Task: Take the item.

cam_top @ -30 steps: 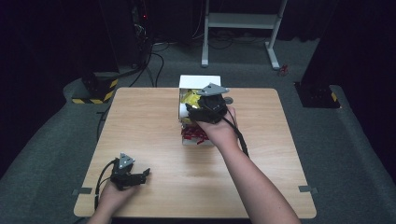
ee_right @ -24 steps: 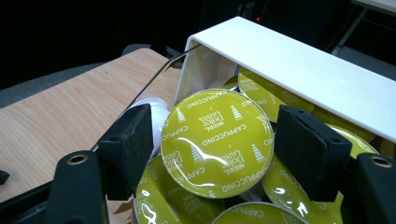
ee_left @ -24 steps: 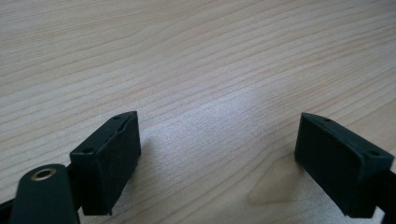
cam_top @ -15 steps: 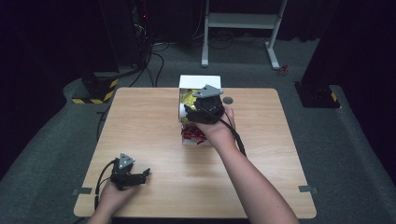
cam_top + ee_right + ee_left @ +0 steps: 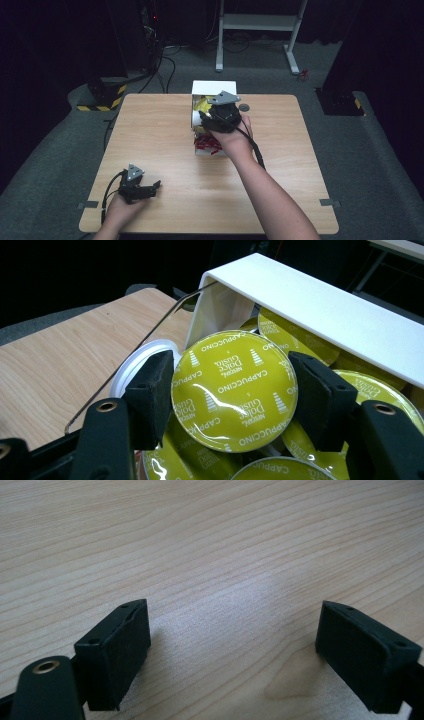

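Two black jaws of the right gripper [image 5: 231, 400] have just been closing, and now their pads press on the rim of one capsule [image 5: 234, 390] from both sides. From this I judge that the grasp is made and the next step is to lift the capsule out of the box [image 5: 320, 305]. In the high view the right gripper [image 5: 220, 116] is over the box [image 5: 214, 88] at the far edge of the table [image 5: 150, 130], in the same place as one second before. Red capsules [image 5: 207, 144] lie just beside the box, near the right hand [image 5: 235, 141].

The held capsule is round, with a flat shiny foil lid in yellow-green colour and white printed letters. It sits on top of many similar capsules, which fill the box. The box is white, with smooth thin walls and an open side. A thin wire [image 5: 140, 355] runs in front of it, and a white round lid shows under the left pad.

The left gripper [image 5: 140, 189] rests near the front left corner of the table. Its jaws stand wide apart with nothing between, over pale wood with fine grain [image 5: 225, 555].
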{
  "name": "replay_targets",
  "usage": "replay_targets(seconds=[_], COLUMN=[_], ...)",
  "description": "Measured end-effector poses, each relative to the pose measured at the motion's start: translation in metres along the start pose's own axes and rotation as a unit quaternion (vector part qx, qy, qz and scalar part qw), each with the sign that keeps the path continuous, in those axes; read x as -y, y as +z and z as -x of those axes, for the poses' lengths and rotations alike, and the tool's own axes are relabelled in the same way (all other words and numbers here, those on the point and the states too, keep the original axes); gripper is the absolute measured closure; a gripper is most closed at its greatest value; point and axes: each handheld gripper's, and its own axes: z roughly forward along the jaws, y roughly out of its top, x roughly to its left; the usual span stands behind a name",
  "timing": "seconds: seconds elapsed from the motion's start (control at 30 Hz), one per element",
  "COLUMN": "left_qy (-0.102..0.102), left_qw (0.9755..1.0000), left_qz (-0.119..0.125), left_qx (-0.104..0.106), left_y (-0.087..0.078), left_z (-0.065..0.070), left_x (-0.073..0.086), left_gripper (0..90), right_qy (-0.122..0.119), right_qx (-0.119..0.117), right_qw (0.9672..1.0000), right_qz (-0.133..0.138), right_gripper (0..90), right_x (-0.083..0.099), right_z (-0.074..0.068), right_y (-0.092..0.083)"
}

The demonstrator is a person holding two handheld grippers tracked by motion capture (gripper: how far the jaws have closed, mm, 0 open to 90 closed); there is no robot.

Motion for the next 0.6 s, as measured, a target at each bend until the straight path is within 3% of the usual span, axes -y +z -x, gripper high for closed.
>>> replay_targets(seconds=[0.6], left_qy=[0.000], left_qw=[1.0000], left_qz=[0.000], left_qx=[0.000], left_y=[0.000], left_z=[0.000], left_x=[0.000], left_gripper=[14.8], right_qy=[0.011], right_qx=[-0.013], right_qw=[0.9996], right_qz=[0.023], right_gripper=[38.5], right_x=[0.000], right_z=[-0.002], right_y=[-0.012])
